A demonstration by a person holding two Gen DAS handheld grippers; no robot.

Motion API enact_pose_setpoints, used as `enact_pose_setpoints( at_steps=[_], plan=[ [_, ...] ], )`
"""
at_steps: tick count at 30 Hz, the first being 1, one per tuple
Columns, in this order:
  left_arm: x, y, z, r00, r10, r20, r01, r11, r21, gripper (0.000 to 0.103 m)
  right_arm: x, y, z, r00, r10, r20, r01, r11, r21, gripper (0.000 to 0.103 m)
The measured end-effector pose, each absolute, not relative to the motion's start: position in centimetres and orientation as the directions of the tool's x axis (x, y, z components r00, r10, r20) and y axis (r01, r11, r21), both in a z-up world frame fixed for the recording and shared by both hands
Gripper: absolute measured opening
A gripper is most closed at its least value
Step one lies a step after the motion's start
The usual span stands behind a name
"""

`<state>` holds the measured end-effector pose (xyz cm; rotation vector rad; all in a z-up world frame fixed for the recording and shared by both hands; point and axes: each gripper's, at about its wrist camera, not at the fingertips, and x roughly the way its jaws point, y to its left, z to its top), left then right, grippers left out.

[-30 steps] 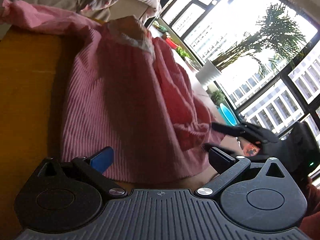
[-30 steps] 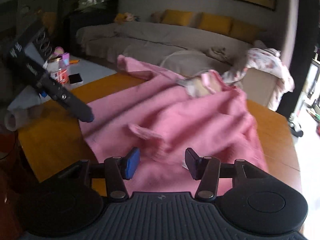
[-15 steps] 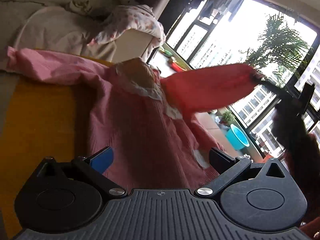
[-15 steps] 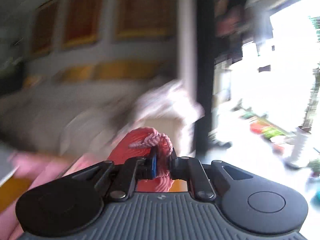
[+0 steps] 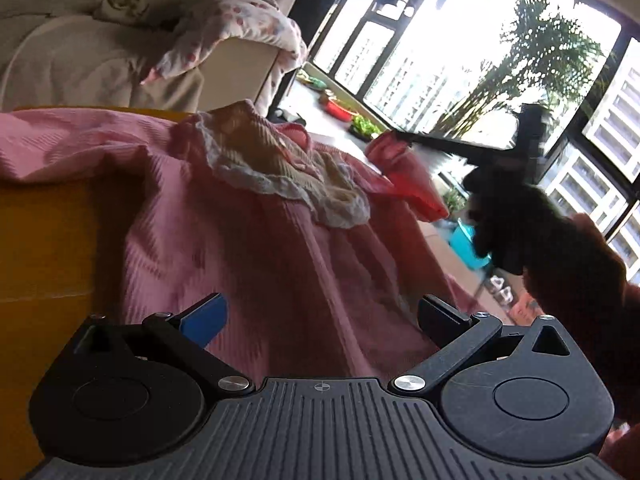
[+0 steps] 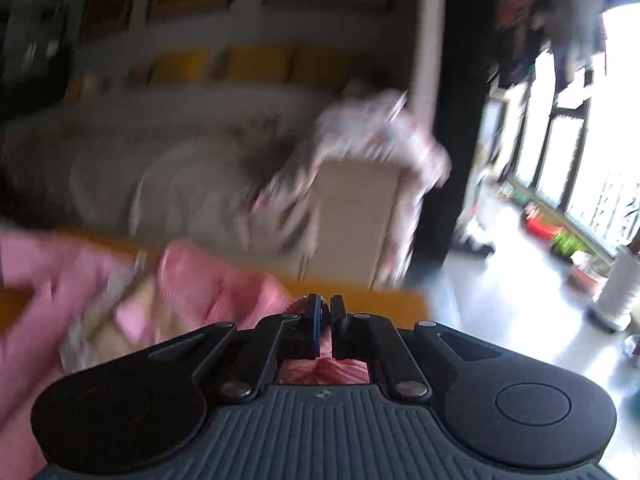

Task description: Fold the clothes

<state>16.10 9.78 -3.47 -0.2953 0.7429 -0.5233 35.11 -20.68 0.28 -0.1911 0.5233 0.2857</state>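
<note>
The pink dress (image 5: 248, 248) lies spread on the yellow table (image 5: 44, 240). The right gripper (image 6: 325, 312) is pinched tight on its sleeve (image 5: 404, 168), holding it up. The left gripper (image 5: 320, 316) stands wide open above the dress, holding nothing.

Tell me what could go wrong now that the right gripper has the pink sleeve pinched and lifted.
1. The right gripper pinches only the cuff of the sleeve; a fast pull could slip it free.
2. Pulling the sleeve sideways may drag the garment off the table, since the left gripper is open and pins nothing.
3. The lace collar is already rumpled; a fold over it may come out crooked.
</note>
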Motion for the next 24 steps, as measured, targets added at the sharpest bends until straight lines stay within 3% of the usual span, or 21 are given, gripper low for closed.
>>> enact_pose_setpoints(
  at_steps=[3,4,5,7,12,15,19,22,24],
  plan=[
    [15.1,10.7,-3.3,0.640,-0.499,-0.585,0.331,0.865,-0.376,0.103,33.5,-20.4,-0.4,0.806,0.263,-0.531,-0.359,0.929,-0.085,0.012],
    [14.8,11.0,-3.3,0.647,-0.482,-0.591,0.326,0.875,-0.357,0.103,32.3,-20.4,-0.3,0.804,0.279,-0.525,-0.382,0.919,-0.096,0.020],
    [14.5,11.3,-3.3,0.654,-0.465,-0.597,0.321,0.885,-0.338,0.103,30.6,-20.6,0.1,0.800,0.300,-0.521,-0.414,0.903,-0.116,0.035],
    [13.8,11.8,-3.3,0.660,-0.439,-0.610,0.310,0.899,-0.311,0.103,26.9,-21.0,0.7,0.775,0.346,-0.529,-0.484,0.863,-0.145,0.050],
    [11.4,12.6,-3.7,0.664,-0.412,-0.624,0.287,0.911,-0.296,0.103,17.3,-20.1,0.1,0.653,0.454,-0.606,-0.650,0.747,-0.140,0.052],
    [9.8,13.0,-3.6,0.678,-0.388,-0.624,0.271,0.921,-0.279,0.103,12.6,-17.6,-0.9,0.561,0.544,-0.623,-0.757,0.642,-0.121,0.061],
    [7.9,13.1,-3.0,0.703,-0.362,-0.613,0.249,0.932,-0.265,0.103,8.5,-13.4,-2.7,0.510,0.575,-0.639,-0.833,0.516,-0.200,0.063],
    [6.6,12.9,-2.5,0.712,-0.367,-0.598,0.264,0.930,-0.257,0.103,8.2,-10.2,-4.4,0.487,0.565,-0.666,-0.849,0.487,-0.208,0.063],
    [6.3,12.5,-2.2,0.712,-0.373,-0.595,0.286,0.928,-0.239,0.103,8.3,-8.9,-5.1,0.522,0.549,-0.653,-0.837,0.476,-0.269,0.053]
  ],
)
